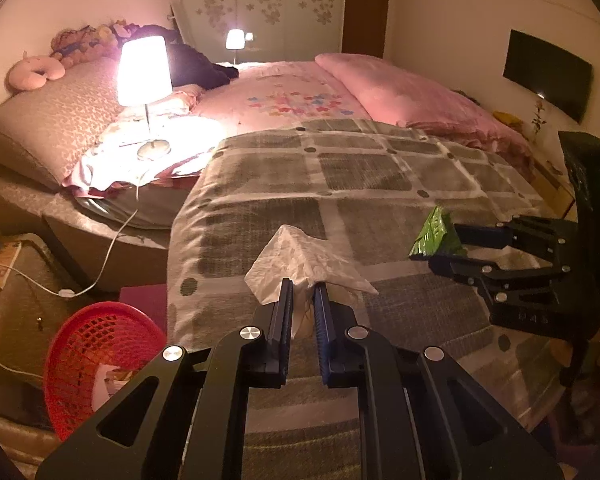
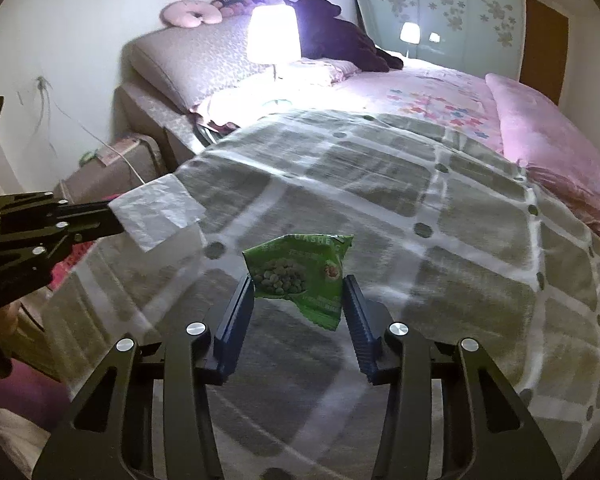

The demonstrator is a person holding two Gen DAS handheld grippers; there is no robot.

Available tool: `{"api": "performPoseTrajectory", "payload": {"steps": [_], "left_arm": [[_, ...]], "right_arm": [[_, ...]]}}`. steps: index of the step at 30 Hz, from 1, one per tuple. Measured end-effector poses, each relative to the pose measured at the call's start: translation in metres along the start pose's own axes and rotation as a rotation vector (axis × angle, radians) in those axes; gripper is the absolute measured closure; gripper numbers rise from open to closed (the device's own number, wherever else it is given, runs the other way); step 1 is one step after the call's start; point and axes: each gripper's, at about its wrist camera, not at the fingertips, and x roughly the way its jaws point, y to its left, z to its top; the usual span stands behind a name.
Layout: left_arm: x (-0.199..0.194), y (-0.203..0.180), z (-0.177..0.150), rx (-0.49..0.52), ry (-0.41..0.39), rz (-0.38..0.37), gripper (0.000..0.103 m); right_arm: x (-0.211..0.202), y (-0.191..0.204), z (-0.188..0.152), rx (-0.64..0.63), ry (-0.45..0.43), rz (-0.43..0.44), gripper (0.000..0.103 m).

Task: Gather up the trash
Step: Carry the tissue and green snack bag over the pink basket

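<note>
My left gripper [image 1: 303, 284] is shut on a crumpled white tissue [image 1: 300, 256], which sticks up from its fingertips above the checked grey blanket [image 1: 360, 168]. The right wrist view shows that same tissue [image 2: 160, 212] at the left gripper [image 2: 114, 216], over the bed's left edge. My right gripper [image 2: 299, 280] pinches a green snack packet [image 2: 296, 268] between its blue pads, with the packet held just above the blanket [image 2: 440, 200]. In the left wrist view, the right gripper [image 1: 440, 246] comes in from the right with the packet [image 1: 436, 232] tilted at its tips.
A red mesh basket [image 1: 96, 348] stands on the floor at the bed's left side, below my left gripper. A lit table lamp [image 1: 144, 72] sits on the bed near the headboard, its white cable [image 1: 112, 248] trailing to the floor. A pink pillow [image 1: 400, 88] lies at the far right.
</note>
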Motion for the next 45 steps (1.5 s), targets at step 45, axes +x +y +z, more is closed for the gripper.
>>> {"api": "performPoseTrajectory", "payload": {"steps": [45], "left_arm": [[-0.057,0.157,-0.067,-0.26,0.042,0.256,0.092]], "right_arm": [[0.047,0.181,0.05,-0.163,0.04,0.287,0.058]]}}
